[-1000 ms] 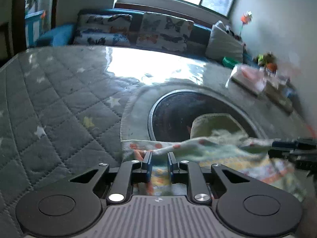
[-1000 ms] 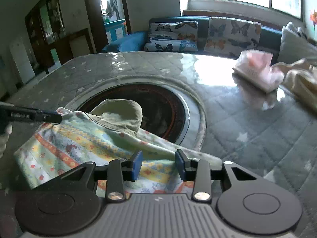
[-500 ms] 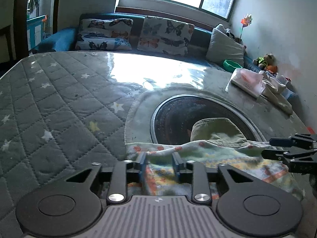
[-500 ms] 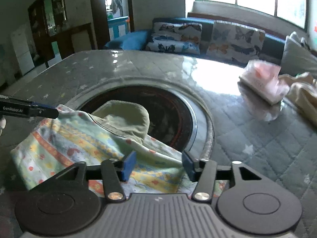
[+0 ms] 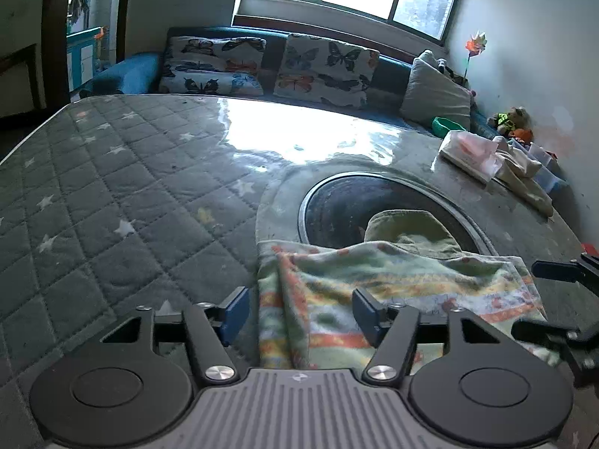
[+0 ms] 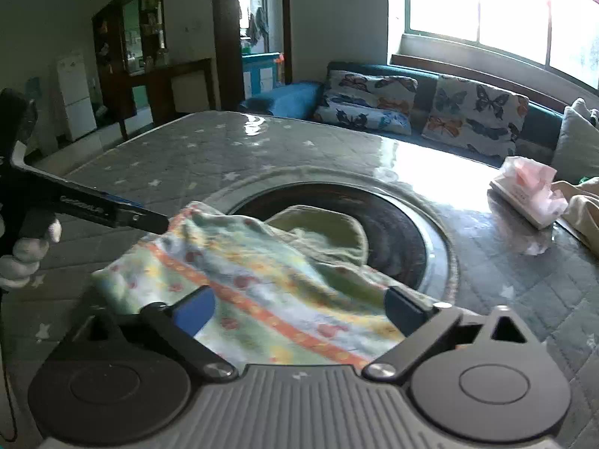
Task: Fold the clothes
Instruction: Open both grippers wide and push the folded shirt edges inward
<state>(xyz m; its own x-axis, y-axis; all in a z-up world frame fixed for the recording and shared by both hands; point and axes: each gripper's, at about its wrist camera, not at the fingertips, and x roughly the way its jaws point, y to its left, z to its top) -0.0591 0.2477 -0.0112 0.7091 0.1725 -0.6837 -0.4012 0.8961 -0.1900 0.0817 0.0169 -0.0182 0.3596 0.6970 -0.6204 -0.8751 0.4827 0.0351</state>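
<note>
The small pastel garment of soft printed cotton, striped in orange, yellow and pale green with little red motifs (image 5: 378, 299), lay rumpled at the near edge of the table, its olive-green lining or collar part (image 5: 408, 228) flopped back over the rim of the dark round glass inset (image 5: 329, 209) in the table's middle. It looked light, limp and thin, the kind of cloth that would sag and bunch rather than keep a crease, and not slippery; it seemed best taken by pinching a hemmed edge or corner, one at each side, so that the cloth could be drawn taut before laying it over. The left gripper (image 5: 299, 308) hovered low over the garment's left edge with its blue-padded jaws spread wide and nothing between them but loose cloth beneath. The right gripper (image 6: 299, 305) stood likewise released over the right half, jaws wide apart, holding nothing. The grey quilted table cover with pale stars (image 5: 112, 194) ran out to the far edge under a glossy clear sheet. Toward the far right corner sat a pink-and-white tissue pack (image 6: 528, 194) beside a heap of cream cloth (image 5: 524, 172), well apart from the garment.
</note>
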